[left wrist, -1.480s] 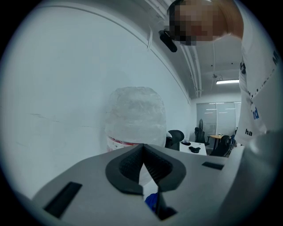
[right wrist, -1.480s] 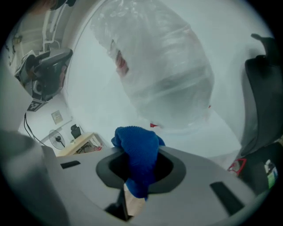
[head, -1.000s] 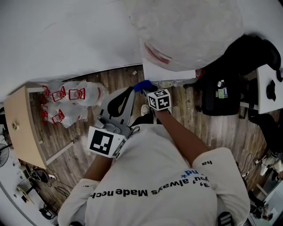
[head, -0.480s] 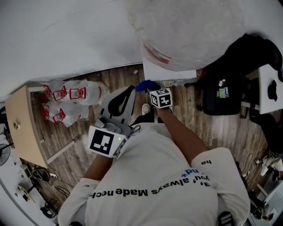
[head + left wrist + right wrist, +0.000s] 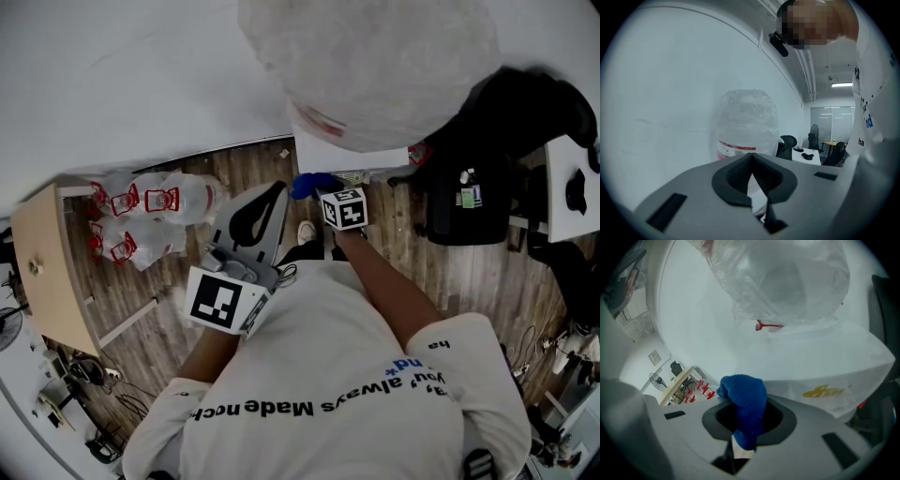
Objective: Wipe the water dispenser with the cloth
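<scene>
Two tongs, one cloth. From the head view, my right tongs [image 5: 328, 199] carry the blue cloth [image 5: 312, 183] at the near left corner of the white water dispenser [image 5: 352, 155], just under its wrapped bottle [image 5: 375, 66]; my left tongs [image 5: 272, 197] hang beside them over the wooden floor [image 5: 403, 234]; whether cloth and casing touch I cannot tell from up here.

Left gripper view: my left tongs [image 5: 751, 161] are clenched on nothing, tips together, pointing toward the bottle [image 5: 747, 122] against the white wall [image 5: 661, 93]; they have no part in the wiping, and I judge they are best held out of the right arm's sweep.

Right gripper view: my right tongs [image 5: 743, 427] are clamped on the cloth [image 5: 745, 399], which bunches in a wad above the tips; beyond it lies the dispenser's white panel [image 5: 811, 362] with a yellow logo [image 5: 827, 391], the bottle [image 5: 787, 282] overhead. The step in hand, as I read it, is bringing that wad onto the panel. To do it well I should press the soft fold, not the hard tips, flat to the surface; draw it in long overlapping strokes; keep the grip firm so the cloth cannot slip out; and steer clear of the plastic wrap round the bottle.
</scene>
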Action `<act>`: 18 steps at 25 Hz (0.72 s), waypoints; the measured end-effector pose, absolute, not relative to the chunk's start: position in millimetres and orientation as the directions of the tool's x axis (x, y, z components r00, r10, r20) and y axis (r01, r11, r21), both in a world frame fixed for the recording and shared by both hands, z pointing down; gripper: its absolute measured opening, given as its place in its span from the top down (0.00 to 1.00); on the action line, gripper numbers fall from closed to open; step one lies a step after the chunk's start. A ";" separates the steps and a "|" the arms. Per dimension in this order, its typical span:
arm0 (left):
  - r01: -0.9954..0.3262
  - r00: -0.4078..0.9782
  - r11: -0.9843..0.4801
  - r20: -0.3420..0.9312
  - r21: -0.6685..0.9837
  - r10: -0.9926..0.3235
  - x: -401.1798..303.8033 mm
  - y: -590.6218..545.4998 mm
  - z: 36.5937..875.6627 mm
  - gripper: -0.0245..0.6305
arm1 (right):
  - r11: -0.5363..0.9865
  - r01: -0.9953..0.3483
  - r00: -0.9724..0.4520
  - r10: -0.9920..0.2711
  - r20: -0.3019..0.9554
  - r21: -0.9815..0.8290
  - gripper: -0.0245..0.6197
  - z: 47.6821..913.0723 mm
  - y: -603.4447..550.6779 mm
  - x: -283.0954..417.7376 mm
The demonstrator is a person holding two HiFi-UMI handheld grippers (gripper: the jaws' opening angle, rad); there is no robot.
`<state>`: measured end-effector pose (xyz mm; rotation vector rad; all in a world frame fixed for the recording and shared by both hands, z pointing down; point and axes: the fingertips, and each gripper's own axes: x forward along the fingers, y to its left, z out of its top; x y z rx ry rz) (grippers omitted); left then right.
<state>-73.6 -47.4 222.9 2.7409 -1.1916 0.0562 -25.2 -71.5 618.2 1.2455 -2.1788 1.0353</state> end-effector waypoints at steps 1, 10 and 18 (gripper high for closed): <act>-0.729 0.684 -0.673 0.096 0.124 -0.723 -71.4 -47.2 223.0 0.93 | 0.310 -0.865 -0.501 -0.549 0.669 -0.394 0.85 618.7 -71.6 -19.9; -0.722 0.692 -0.681 0.093 0.122 -0.716 -50.9 -46.4 221.2 0.93 | 0.238 -0.887 -0.458 -0.567 0.684 -0.397 0.85 623.1 -70.9 15.7; -0.716 0.697 -0.688 0.092 0.119 -0.711 -30.6 -45.6 219.8 0.93 | 0.167 -0.901 -0.418 -0.580 0.699 -0.400 0.85 627.3 -68.6 51.9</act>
